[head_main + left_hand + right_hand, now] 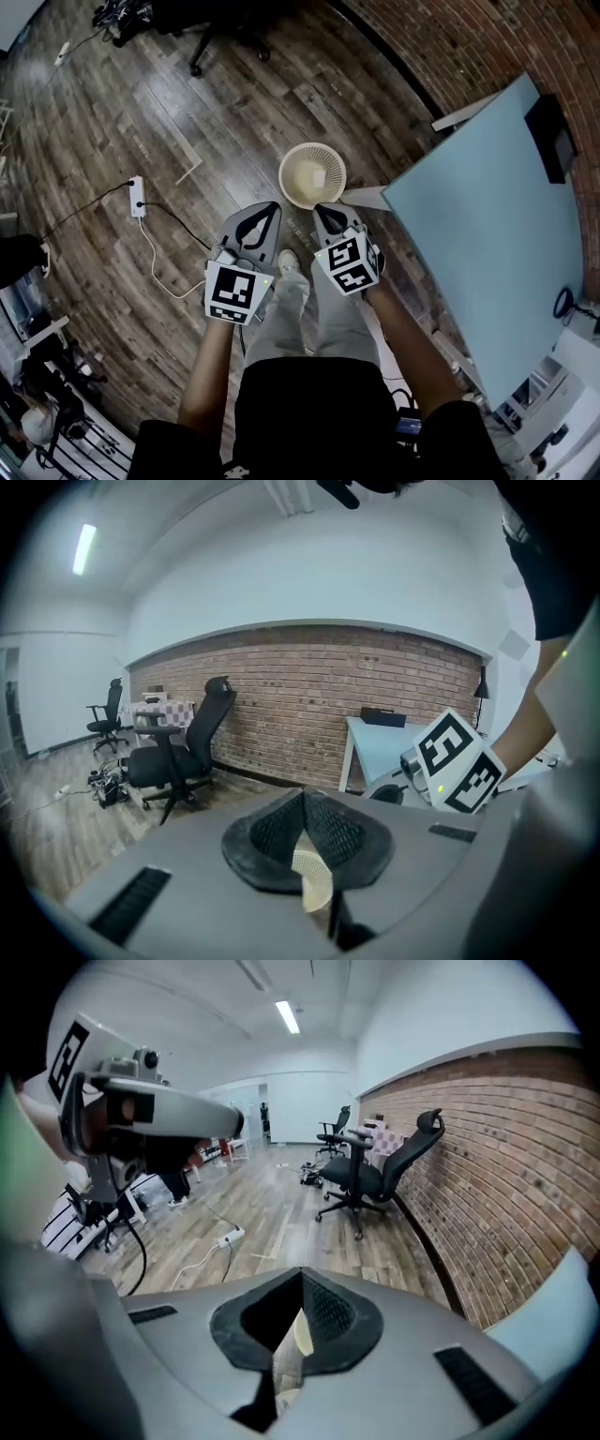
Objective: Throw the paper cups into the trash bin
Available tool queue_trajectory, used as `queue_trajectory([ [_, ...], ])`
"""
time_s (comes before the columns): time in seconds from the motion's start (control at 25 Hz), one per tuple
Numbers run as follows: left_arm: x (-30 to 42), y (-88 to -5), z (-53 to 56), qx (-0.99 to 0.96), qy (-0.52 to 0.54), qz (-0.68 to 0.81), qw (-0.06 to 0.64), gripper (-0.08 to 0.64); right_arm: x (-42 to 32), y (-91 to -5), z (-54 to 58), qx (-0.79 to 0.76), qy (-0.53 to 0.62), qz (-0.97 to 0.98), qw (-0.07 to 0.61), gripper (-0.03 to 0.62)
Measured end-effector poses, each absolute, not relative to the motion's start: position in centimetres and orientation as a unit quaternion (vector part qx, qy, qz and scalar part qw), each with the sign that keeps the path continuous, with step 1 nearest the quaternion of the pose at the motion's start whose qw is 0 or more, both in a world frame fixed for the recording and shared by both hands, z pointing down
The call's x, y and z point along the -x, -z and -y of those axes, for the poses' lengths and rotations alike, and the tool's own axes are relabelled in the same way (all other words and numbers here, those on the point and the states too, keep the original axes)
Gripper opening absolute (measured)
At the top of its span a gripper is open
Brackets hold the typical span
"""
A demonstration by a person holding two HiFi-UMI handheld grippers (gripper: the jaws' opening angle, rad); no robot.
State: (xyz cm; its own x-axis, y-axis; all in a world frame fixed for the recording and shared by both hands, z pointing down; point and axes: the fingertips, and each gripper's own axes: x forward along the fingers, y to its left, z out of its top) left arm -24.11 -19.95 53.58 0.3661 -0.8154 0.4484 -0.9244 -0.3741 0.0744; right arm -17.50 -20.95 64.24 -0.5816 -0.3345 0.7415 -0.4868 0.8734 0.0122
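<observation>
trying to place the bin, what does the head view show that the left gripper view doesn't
Only the head view: the whole round trash bin on the floor with a pale object inside, the power strip, and the left hand-held gripper seen from above.
Only the left gripper view: the ceiling light, a far office chair, and a close look at its own shut jaws.
Both: the brick wall, the pale blue table and the right hand-held gripper.

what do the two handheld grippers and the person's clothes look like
Both are matte grey wedge-shaped shells with black textured pads: the left gripper and the right gripper. Each carries a white cube with black square markers. The person wears a black short-sleeved top and light grey trousers.
</observation>
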Motion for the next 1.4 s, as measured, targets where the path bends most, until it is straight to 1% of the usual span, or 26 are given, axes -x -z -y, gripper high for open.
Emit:
queue_trajectory([
  [0.28, 24.3, -49.4, 18.9, -0.822, -0.155, 0.531, 0.138, 0.0, 17.5, -55.5, 20.2, -0.251, -0.073, 0.896, 0.358, 0.003],
  [0.64, 23.5, -44.8, 17.6, -0.84, -0.144, 0.512, 0.106, 0.0, 17.7, -47.1, 19.1, -0.277, -0.045, 0.911, 0.303, 0.003],
  [1.0, 20.9, -41.1, 17.0, -0.861, -0.126, 0.488, 0.071, 0.0, 16.7, -42.2, 18.6, -0.309, -0.03, 0.916, 0.255, 0.003],
  [1.4, 17.0, -39.7, 15.1, -0.875, -0.114, 0.466, 0.062, 0.0, 12.6, -39.2, 17.0, -0.346, -0.021, 0.912, 0.22, 0.003],
])
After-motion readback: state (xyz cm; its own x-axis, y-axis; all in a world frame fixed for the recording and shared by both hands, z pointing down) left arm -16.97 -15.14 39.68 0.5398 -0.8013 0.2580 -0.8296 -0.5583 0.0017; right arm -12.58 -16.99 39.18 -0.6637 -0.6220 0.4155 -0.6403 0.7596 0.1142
